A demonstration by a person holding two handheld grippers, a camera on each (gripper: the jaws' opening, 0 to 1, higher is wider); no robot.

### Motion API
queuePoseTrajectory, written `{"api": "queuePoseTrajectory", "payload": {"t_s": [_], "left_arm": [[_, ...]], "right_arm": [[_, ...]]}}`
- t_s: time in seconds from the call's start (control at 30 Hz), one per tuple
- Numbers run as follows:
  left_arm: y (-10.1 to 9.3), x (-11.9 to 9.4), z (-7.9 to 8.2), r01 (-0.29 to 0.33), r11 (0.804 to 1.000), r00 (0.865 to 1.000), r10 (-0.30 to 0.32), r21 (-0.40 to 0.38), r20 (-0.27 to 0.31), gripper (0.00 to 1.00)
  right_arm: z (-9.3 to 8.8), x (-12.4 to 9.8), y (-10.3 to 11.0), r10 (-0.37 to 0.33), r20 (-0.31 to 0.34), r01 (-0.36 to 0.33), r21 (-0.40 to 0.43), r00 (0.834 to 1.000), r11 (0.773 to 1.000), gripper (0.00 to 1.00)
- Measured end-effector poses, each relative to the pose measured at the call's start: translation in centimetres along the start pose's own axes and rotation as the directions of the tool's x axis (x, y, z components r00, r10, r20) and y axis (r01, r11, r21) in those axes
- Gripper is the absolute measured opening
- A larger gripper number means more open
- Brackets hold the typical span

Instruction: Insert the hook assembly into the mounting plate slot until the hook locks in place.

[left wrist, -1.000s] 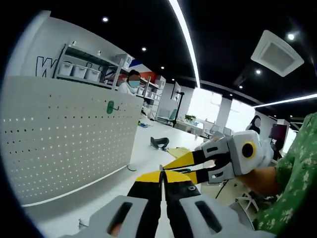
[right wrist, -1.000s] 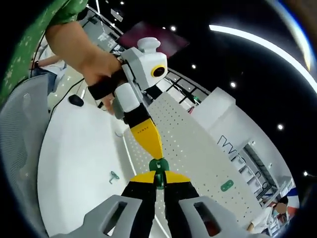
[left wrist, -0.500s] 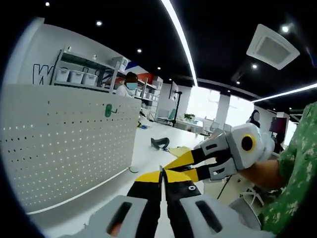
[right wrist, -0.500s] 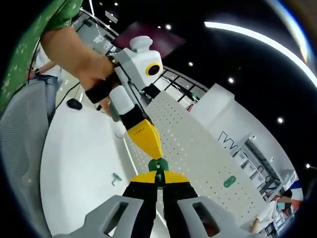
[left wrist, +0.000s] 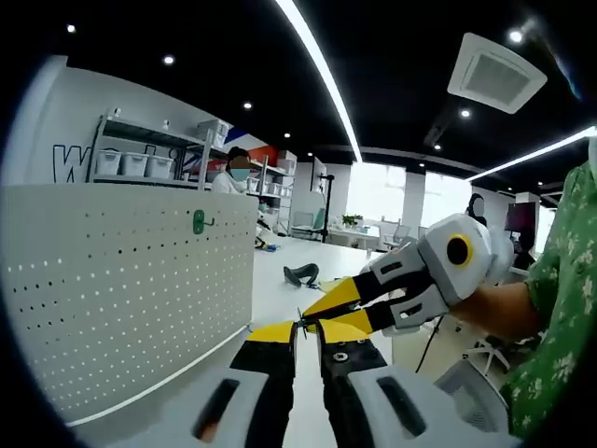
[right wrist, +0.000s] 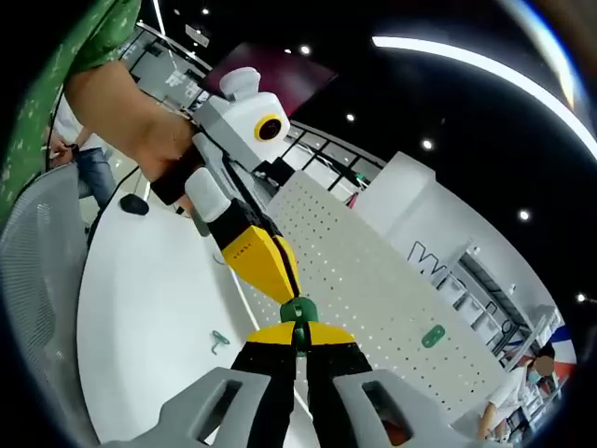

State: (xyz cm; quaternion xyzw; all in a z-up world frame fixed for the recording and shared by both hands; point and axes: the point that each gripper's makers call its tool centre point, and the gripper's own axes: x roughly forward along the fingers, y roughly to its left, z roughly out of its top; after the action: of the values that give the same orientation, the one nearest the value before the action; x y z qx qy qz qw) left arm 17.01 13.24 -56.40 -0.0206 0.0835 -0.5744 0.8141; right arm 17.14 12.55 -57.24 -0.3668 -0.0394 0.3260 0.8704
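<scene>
Right tool (right wrist: 298,332): jaws together, clamped on a small green hook (right wrist: 298,313) at the yellow tips. The hook is held off the worktop (right wrist: 140,299), in front of the white pegboard (right wrist: 373,280).

Left tool (left wrist: 307,329): in the left gripper view its yellow tips are nearly together, with a thin dark piece just between them; cannot tell whether it is gripped. In the right gripper view this tool comes in from the upper left, held by a hand (right wrist: 154,140), and its yellow tips come down to touch the green hook from above.

In the left gripper view the right tool enters from the right, its yellow jaws meeting the left tool's tips at the same spot. A green patterned sleeve (left wrist: 560,308) is at the right edge.

The pegboard (left wrist: 121,289) stands upright on the worktop (left wrist: 280,294). A second green hook (left wrist: 198,222) is mounted near the pegboard's top edge; the same one shows in the right gripper view (right wrist: 432,336). A third green hook (right wrist: 219,342) lies loose on the worktop, well apart from the tools.

A dark object (left wrist: 300,274) lies on the worktop beyond the pegboard. A black mouse (right wrist: 134,204) sits near the far worktop edge. A grey chair back (right wrist: 37,280) is at the left.
</scene>
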Motion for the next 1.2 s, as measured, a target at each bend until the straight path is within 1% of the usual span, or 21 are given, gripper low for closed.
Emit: {"api": "queuePoseTrajectory", "payload": {"t_s": [0.1, 0.27, 0.4, 0.57, 0.67, 0.77, 0.87, 0.97, 1.0, 1.07, 1.1, 1.17, 1.2], "left_arm": [[-0.2, 0.0, 0.0, 0.001, 0.999, 1.0, -0.001, 0.034, -0.004, 0.16], [-0.3, -0.2, -0.1, -0.01, 0.996, 1.0, 0.01, 0.093, -0.002, 0.26], [-0.6, -0.4, -0.4, -0.021, 0.987, 1.0, 0.022, 0.16, -0.002, 0.31], [-0.8, -0.7, -0.8, -0.049, 0.981, 0.999, 0.049, 0.19, 0.0, 0.42], [-0.8, -1.0, -0.9, -0.073, 0.975, 0.997, 0.072, 0.21, 0.011, 0.44], [-0.8, -1.3, -0.9, -0.094, 0.97, 0.996, 0.092, 0.225, 0.02, 0.45], [-0.9, -1.6, -1.0, -0.11, 0.965, 0.994, 0.108, 0.236, 0.025, 0.47], [-1.0, -2.0, -0.8, -0.127, 0.962, 0.992, 0.121, 0.243, 0.04, 0.47], [-1.0, -2.1, -0.8, -0.134, 0.96, 0.991, 0.128, 0.245, 0.041, 0.48], [-1.1, -2.4, -0.6, -0.145, 0.957, 0.989, 0.136, 0.251, 0.052, 0.48], [-1.1, -2.5, -0.5, -0.149, 0.956, 0.989, 0.139, 0.251, 0.056, 0.48], [-1.1, -2.6, -0.5, -0.153, 0.956, 0.988, 0.143, 0.25, 0.06, 0.49], [-1.0, -2.7, -0.5, -0.155, 0.956, 0.988, 0.145, 0.248, 0.059, 0.49]], "right_arm": [[0.0, 0.0, 0.0, 0.0, -0.003, 0.0, 0.004, 1.0, 1.0, 0.01], [-0.3, 0.0, -0.1, 0.0, -0.011, 0.0, 0.019, 1.0, 1.0, 0.01], [-0.6, 0.1, -0.2, 0.0, -0.015, 0.001, 0.046, 1.0, 0.999, 0.01], [-0.6, 0.2, -0.5, -0.002, -0.009, 0.003, 0.103, 1.0, 0.995, 0.01], [-0.8, 0.3, -0.7, -0.009, -0.012, 0.011, 0.14, 1.0, 0.99, 0.01], [-1.1, 0.4, -1.0, -0.022, -0.019, 0.026, 0.192, 1.0, 0.981, 0.01], [-1.4, 0.5, -1.4, -0.041, -0.03, 0.046, 0.228, 0.999, 0.973, 0.01], [-1.9, 0.6, -1.8, -0.069, -0.051, 0.081, 0.286, 0.996, 0.955, 0.01], [-2.2, 0.6, -2.1, -0.09, -0.066, 0.106, 0.321, 0.994, 0.941, 0.01], [-2.6, 0.6, -2.5, -0.11, -0.082, 0.133, 0.364, 0.991, 0.922, 0.01], [-2.7, 0.6, -2.8, -0.126, -0.086, 0.15, 0.4, 0.988, 0.904, 0.01], [-2.9, 0.6, -3.4, -0.151, -0.097, 0.179, 0.442, 0.984, 0.879, 0.01], [-3.1, 0.5, -3.6, -0.162, -0.104, 0.192, 0.449, 0.981, 0.873, 0.01]]}}
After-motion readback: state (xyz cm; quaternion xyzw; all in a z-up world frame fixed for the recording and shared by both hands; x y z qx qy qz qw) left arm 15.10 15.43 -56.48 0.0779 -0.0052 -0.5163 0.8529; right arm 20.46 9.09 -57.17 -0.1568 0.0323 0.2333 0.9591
